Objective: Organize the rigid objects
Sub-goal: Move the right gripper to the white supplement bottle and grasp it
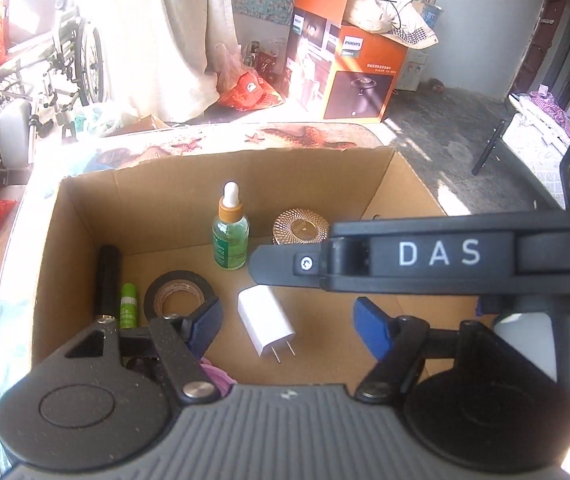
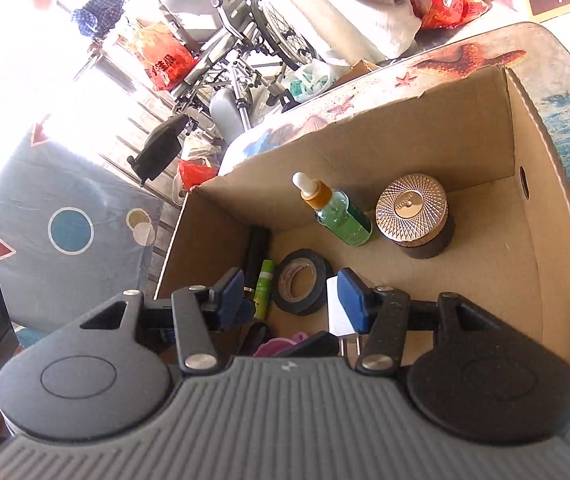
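Left gripper (image 1: 287, 326) released, jaws apart over the near part of the cardboard box (image 1: 401, 184), nothing between the pads. White USB charger (image 1: 265, 326) lies flat on the box floor below the gap, prongs toward the near side. Right gripper (image 2: 291, 298) also released, nothing clamped, hovering over the same box. Left of the charger: black tape roll (image 1: 177, 294), green glue stick (image 1: 128, 306), black tube (image 1: 107, 282) along the left wall. Far side: green dropper bottle (image 1: 230, 236) upright, gold-lidded jar (image 1: 301, 226) just right of it. Box sits on a starfish-print worktop (image 1: 305, 136).
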Motion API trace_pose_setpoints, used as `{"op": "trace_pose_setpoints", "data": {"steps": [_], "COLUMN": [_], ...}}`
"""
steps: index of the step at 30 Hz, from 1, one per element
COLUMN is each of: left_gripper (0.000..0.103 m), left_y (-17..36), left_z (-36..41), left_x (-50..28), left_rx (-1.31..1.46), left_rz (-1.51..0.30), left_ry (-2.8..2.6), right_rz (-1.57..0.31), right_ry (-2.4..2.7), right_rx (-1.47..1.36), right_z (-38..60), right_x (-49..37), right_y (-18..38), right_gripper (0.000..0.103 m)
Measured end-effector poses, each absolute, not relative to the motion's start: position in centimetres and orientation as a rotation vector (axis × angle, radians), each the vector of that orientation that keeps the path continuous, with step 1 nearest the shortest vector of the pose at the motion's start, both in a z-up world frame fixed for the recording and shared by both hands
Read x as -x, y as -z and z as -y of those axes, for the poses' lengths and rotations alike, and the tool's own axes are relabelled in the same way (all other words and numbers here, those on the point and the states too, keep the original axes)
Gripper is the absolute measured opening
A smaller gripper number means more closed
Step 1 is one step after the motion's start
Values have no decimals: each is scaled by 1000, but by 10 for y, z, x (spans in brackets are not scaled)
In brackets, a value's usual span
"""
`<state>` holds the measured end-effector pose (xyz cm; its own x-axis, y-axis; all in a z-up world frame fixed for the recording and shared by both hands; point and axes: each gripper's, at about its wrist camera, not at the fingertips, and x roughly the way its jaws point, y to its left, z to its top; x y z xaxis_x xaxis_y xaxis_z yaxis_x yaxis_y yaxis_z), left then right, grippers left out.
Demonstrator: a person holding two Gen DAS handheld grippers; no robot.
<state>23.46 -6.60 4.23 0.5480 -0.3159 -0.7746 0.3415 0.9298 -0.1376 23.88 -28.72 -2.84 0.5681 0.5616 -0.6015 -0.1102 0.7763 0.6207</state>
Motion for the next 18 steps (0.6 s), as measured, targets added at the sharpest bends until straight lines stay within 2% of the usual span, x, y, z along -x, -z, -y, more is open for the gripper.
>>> {"op": "trace_pose_setpoints", "data": {"steps": [11, 18], "left_gripper": [86, 87], "left_y": [-84, -71], "left_z": [37, 3], "left_x": [-118, -71], "left_rx": [1, -13], "left_rz": [-698, -659], "left_ry": [447, 378], "right_rz": [-547, -620], "right_ry": [-528, -587], "right_rx": [-627, -684], "right_z": [343, 334], "right_x": [-97, -58], "right_y": [-33, -6], "right_gripper": [57, 59]}}
